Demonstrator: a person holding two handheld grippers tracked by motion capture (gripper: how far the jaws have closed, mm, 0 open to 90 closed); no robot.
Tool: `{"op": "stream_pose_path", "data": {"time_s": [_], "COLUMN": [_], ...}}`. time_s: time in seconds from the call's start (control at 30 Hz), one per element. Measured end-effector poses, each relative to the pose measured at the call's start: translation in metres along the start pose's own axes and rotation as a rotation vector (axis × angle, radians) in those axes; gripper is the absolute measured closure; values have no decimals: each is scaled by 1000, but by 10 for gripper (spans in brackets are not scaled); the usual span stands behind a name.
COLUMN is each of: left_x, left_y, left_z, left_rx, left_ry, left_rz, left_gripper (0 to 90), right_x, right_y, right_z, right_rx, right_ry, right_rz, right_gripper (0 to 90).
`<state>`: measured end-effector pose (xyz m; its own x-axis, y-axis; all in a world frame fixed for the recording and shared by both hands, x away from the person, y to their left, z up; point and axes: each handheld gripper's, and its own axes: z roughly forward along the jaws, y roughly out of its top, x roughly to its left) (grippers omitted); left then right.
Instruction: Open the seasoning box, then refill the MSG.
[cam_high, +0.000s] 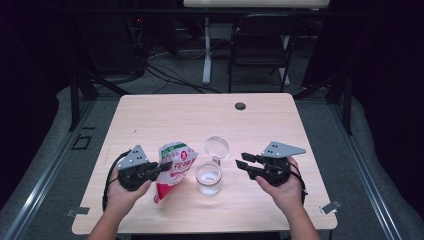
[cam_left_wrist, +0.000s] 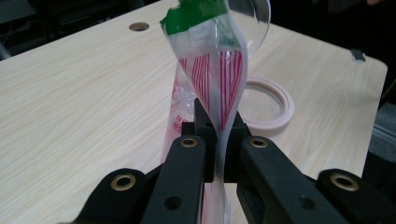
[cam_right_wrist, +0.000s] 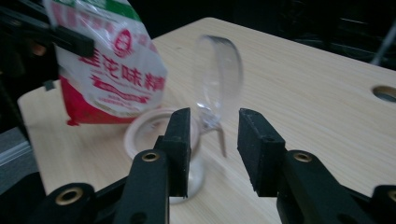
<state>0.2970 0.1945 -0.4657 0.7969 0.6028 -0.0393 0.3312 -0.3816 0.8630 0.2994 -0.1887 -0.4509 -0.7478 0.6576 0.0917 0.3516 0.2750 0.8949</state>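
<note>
A red, white and green plastic bag (cam_high: 175, 167) hangs over the table (cam_high: 170, 115), pinched at its edge by my left gripper (cam_high: 167, 165), which is shut on it. In the left gripper view the thin film of the bag (cam_left_wrist: 219, 79) runs down between the closed jaws of that gripper (cam_left_wrist: 216, 126). Just right of the bag stands a clear glass jar (cam_high: 208, 178) with its hinged lid (cam_high: 216, 147) swung up. My right gripper (cam_high: 241, 160) hovers to the right of the jar, open, with nothing between its jaws. In its own view the right gripper (cam_right_wrist: 214, 135) faces the lid (cam_right_wrist: 219, 79).
A round cable hole (cam_high: 240, 106) sits near the table's far edge. Beyond the table stand a dark folding chair (cam_high: 260, 45) and a desk leg with cables on the floor. The jar's pale rim (cam_left_wrist: 285, 100) lies just behind the bag.
</note>
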Motion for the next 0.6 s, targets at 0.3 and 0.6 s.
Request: {"op": "stream_pose_path", "data": {"time_s": [0.3,0.6], "left_x": [-10,-17], "left_y": [-15,-24], "left_z": [1,2], "left_rx": [36,65], "left_ry": [-5,3], "left_rz": [-26,-29], "left_gripper": [899,897], "right_x": [28,46], "right_y": [14,12], "right_z": [34,74], "right_rx": [35,106], "right_ry": [112,189], "right_rz": [-101,-151], "right_gripper": [658,584]}}
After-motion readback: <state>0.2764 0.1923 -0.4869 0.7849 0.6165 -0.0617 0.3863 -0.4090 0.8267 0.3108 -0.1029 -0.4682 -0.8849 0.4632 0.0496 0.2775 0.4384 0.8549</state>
